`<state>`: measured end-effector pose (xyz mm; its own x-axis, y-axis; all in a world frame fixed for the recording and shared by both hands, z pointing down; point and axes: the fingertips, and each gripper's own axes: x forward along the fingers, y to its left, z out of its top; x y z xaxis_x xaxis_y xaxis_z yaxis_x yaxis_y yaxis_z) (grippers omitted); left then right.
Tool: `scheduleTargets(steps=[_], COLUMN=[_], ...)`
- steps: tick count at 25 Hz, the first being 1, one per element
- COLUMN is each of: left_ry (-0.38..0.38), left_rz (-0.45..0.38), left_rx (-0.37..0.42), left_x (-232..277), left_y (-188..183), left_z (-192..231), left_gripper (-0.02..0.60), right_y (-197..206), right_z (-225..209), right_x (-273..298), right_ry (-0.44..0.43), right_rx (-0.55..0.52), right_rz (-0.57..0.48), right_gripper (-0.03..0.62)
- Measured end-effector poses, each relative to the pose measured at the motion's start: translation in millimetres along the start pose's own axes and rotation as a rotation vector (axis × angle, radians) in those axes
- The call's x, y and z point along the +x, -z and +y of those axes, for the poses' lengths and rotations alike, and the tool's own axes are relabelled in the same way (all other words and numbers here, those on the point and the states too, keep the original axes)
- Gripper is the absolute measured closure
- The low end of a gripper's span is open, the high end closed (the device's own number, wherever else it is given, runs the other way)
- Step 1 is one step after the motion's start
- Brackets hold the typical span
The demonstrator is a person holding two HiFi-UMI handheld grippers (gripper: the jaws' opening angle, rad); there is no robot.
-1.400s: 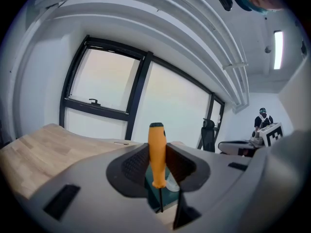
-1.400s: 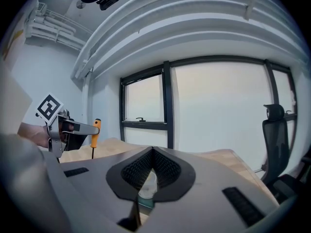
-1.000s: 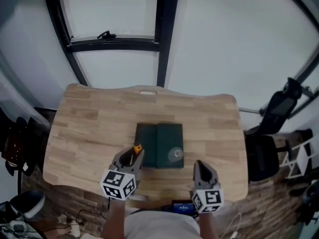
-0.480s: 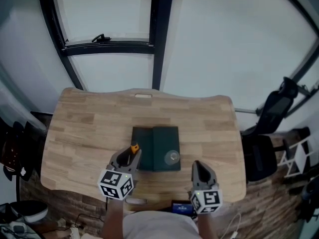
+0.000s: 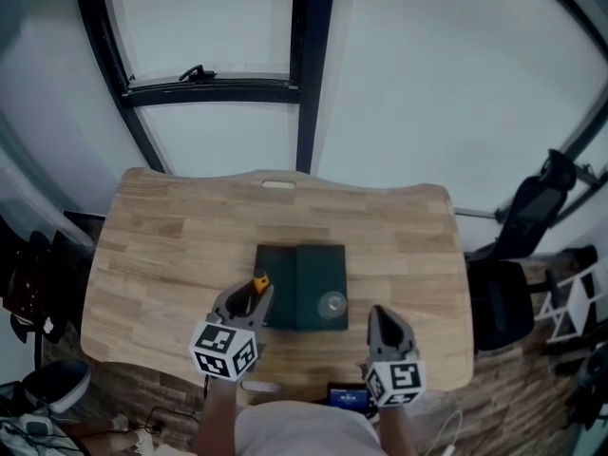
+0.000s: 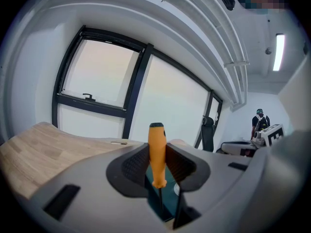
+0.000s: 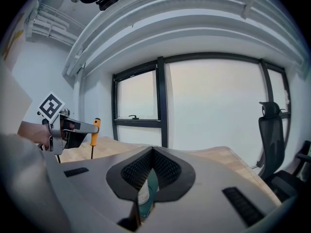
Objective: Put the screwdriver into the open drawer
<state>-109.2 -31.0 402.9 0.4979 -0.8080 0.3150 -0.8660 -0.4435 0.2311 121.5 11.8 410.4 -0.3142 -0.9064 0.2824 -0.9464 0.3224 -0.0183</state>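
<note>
The left gripper [image 5: 245, 302] is pinching the screwdriver [image 6: 156, 154] by its orange handle — the handle is standing upright between the ribbed pads, and the thin dark shaft is pointing down. The tool is hanging by the left edge of the dark green box [image 5: 302, 274], towards the person's side, clear of the wooden table [image 5: 161, 255] on which the box is sitting. In the head view the box is showing two halves side by side, the left one narrower; which half is the open drawer I cannot tell, nor what is lying inside it. A pale round thing [image 5: 332, 303] is resting on the right half, towards its near edge. The right gripper [image 7: 153, 152] is hovering near the box's near right corner — its claw is pressed together, tip against tip, gripping nothing.
</note>
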Motion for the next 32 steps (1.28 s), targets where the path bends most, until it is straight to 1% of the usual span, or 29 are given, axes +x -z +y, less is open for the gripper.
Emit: scheduleTargets(steps=[11, 27, 32], left_ry=[-0.001, -0.004, -0.006], left_rz=[0.061, 0.172, 0.212], left_rx=[-0.02, -0.025, -0.034], left_x=[11.4, 40.4, 47.5], left_y=[23.8, 59.8, 72.3], left_z=[7.2, 22.3, 26.1], left_gripper=[0.474, 0.474, 0.474], right_y=[12.8, 37.4, 45.8], right_z=[1.4, -9.9, -9.5], right_x=[14.4, 41.5, 53.6], right_ry=[-0.027, -0.034, -0.05], right_rx=[0.01, 0.025, 0.033], right_rz=[0.035, 0.108, 0.131], right_gripper=[0.597, 0.597, 0.597])
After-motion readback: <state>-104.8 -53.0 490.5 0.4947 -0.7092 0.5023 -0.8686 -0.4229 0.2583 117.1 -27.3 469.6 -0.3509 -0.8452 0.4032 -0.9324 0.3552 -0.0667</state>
